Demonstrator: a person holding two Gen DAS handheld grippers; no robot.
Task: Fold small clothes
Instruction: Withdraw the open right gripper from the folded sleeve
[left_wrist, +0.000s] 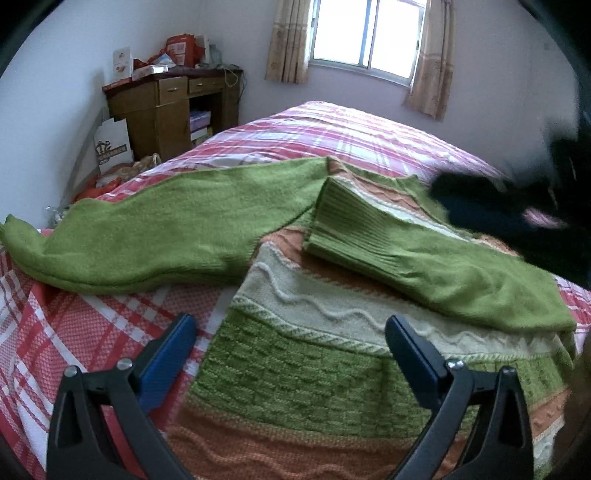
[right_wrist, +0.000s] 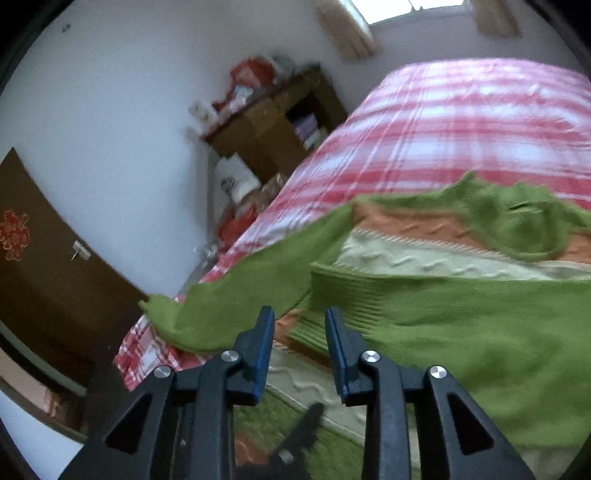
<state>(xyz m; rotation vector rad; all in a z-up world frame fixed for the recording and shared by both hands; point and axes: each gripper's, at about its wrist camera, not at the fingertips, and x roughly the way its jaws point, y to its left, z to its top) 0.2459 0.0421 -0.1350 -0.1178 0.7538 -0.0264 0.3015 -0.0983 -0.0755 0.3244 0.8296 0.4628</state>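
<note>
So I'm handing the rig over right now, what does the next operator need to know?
Left gripper: open, hovering over the sweater hem, holding nothing.
Right gripper: jaws slightly apart, nothing between them, just short of the folded sleeve cuff.
Sweater lies flat on the plaid bed.
Done: one sleeve folded across the body.
Left: the other sleeve, spread out sideways, then folding the body.
</note>
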